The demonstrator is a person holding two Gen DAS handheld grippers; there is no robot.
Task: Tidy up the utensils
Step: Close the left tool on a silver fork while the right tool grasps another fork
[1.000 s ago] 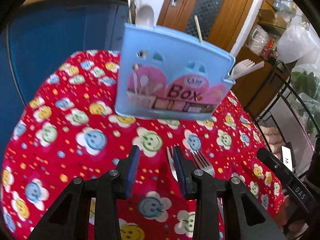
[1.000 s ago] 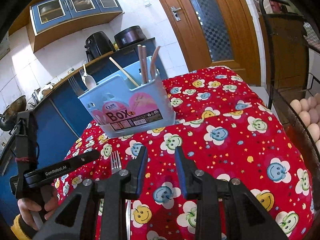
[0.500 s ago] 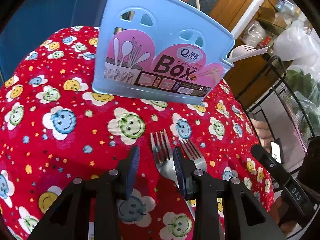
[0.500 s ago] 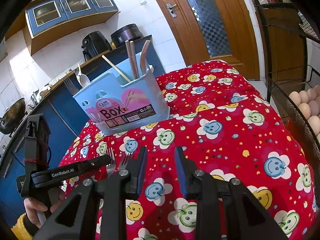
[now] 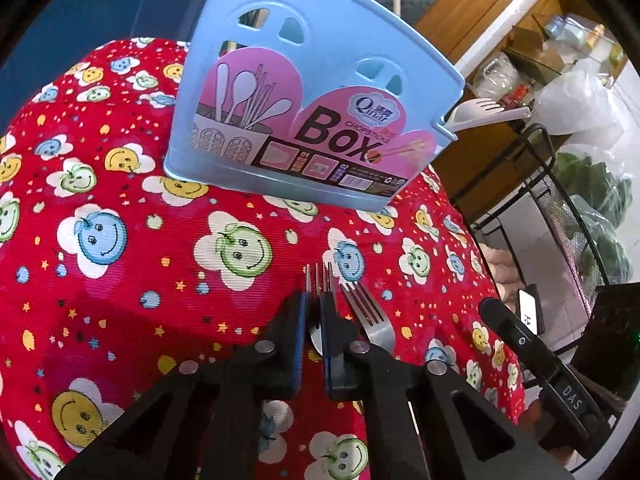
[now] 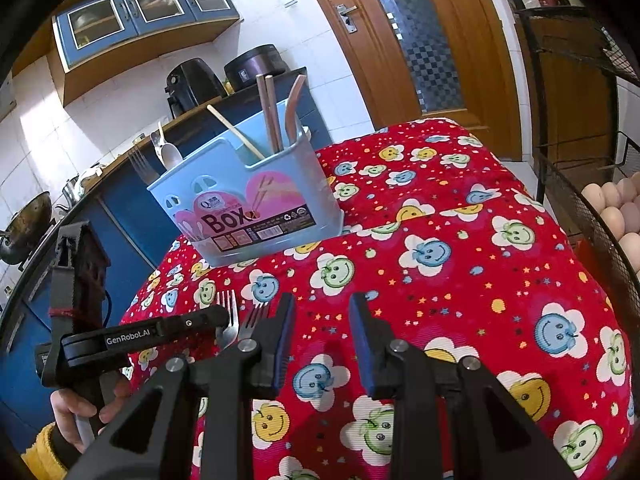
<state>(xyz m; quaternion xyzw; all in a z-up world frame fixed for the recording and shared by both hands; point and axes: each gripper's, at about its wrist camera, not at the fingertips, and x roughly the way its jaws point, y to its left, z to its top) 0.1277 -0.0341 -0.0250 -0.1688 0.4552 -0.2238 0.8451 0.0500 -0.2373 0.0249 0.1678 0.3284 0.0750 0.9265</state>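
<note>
Two metal forks lie side by side on the red smiley-face tablecloth (image 5: 120, 280). My left gripper (image 5: 314, 320) is shut on the left fork (image 5: 319, 280), its tines sticking out past the fingertips. The second fork (image 5: 366, 314) lies just right of it, free. In the right wrist view the left gripper (image 6: 224, 316) sits over the forks (image 6: 250, 318). My right gripper (image 6: 322, 320) is open and empty above the cloth. The blue utensil box (image 5: 316, 120) stands behind, holding chopsticks (image 6: 270, 112), a spoon (image 6: 170, 154) and a white plastic fork (image 5: 480, 114).
A black wire rack (image 6: 580, 120) with eggs (image 6: 616, 208) stands at the table's right. The right gripper's arm (image 5: 540, 360) shows at the right of the left wrist view. A blue counter (image 6: 120, 208) with appliances lies behind the table, and a wooden door (image 6: 400, 40).
My left gripper has moved down and forward to the forks and its fingers have closed on the left fork. My right gripper has stayed open and shifted only slightly.
</note>
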